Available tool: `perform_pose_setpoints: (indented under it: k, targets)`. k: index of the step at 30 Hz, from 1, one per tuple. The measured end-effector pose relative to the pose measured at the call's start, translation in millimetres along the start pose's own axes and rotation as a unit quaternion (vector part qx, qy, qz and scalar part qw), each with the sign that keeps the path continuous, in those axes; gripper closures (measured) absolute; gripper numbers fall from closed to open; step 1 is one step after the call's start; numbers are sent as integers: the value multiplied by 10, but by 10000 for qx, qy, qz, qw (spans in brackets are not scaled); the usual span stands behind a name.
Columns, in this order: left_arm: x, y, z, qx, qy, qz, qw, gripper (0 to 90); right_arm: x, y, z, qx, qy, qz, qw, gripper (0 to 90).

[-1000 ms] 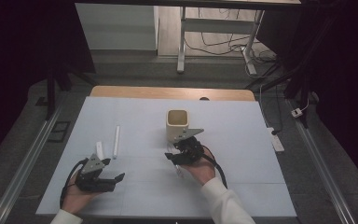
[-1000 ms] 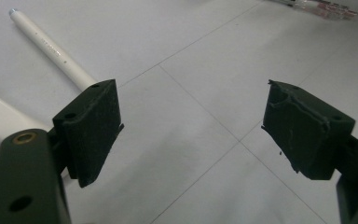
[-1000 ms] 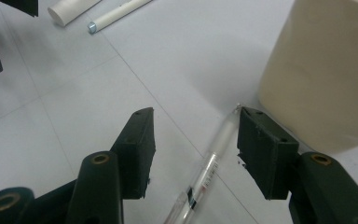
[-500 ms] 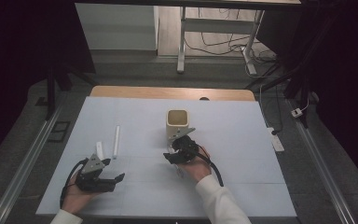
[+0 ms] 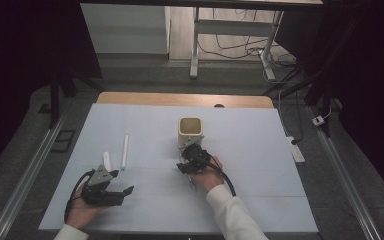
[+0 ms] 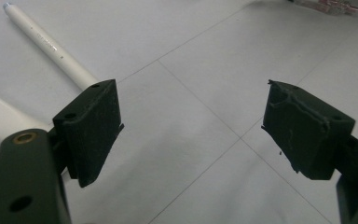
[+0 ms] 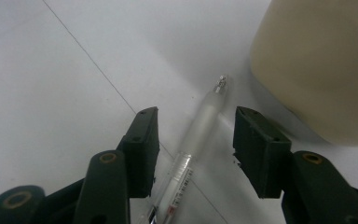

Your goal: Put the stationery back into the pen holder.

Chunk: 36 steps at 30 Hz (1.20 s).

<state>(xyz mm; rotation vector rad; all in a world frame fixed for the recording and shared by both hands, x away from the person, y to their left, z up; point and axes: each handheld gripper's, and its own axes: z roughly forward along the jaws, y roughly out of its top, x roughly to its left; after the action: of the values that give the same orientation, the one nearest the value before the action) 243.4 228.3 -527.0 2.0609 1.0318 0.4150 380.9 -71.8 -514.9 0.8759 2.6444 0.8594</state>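
Jaws of the right gripper [image 7: 196, 149] have just been closing but do not yet press the clear pen [image 7: 200, 128] lying between them, beside the beige cup [image 5: 190, 131] near the desk's middle. Better center on the barrel, then squeeze. The left gripper [image 6: 191, 135] rests with its jaws spread wide and nothing between them.

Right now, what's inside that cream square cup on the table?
From the high view, the cream square cup shows a dark, shadowed opening with nothing sticking out above its rim. Its bottom is hidden by the walls.
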Motion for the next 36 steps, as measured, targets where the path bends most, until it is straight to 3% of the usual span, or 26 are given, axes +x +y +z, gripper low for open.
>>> perform_pose_setpoints:
  k: [15, 20, 25, 36]
  targets:
    - [0, -1, 6, 14, -8, 16, 10000, 187, -13, 32, 87, 58, -117, 134, 9998, 632]
    - [1, -3, 6, 14, -13, 20, 10000, 187, -6, 56, 99, 83, -133, 157, 9998, 710]
    - [-1, -3, 10, 27, -14, 28, 10000, 187, -1, 60, 100, 90, -120, 345, 9993, 762]
    - [-3, -4, 12, 26, -52, 56, 10000, 187, -12, 55, 99, 38, -90, 474, 9988, 800]
